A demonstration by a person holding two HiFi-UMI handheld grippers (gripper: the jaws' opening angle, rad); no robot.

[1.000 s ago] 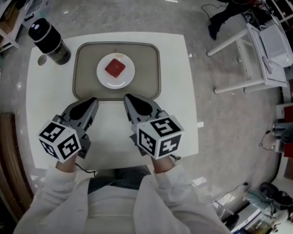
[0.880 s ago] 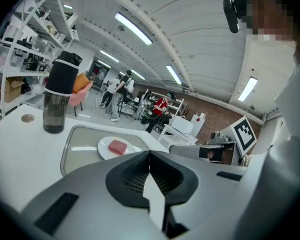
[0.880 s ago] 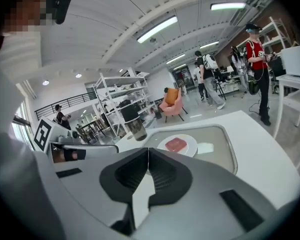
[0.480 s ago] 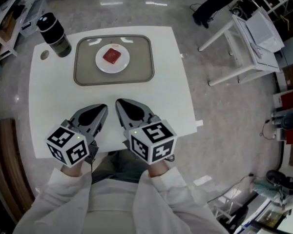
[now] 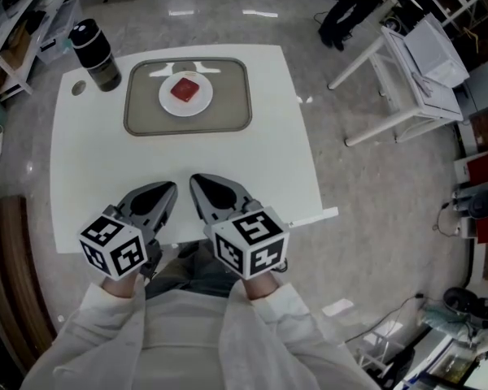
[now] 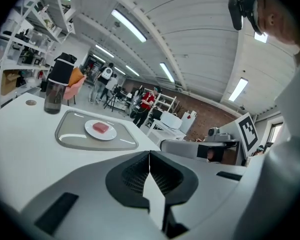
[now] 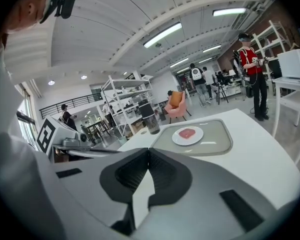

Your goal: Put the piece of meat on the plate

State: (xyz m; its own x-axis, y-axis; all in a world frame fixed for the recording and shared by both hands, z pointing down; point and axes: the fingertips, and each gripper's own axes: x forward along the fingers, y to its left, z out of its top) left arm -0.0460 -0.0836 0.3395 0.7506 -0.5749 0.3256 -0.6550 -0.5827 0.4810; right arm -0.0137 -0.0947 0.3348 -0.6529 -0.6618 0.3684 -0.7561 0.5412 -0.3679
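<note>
White table (image 5: 268, 136): the piece of meat (image 5: 185, 89) lies on the plate (image 5: 169, 102) in the tray (image 5: 232, 104) at 12 o'clock. The left gripper (image 5: 167, 189) and right gripper (image 5: 197, 181), both clenched and empty, have withdrawn to 6 o'clock; placement appears complete.

The room is bright — long ceiling lights (image 7: 162, 34) shine down from above. The white table (image 5: 260, 153) glows. Small white glare spots sit on the tray (image 5: 138, 116) by its far edge and on the shiny floor (image 5: 228, 19). The plate (image 5: 167, 100) looks sharp. Both gripper views bend round like a fishbowl — their corners are black, and things near the edges stretch.
</note>
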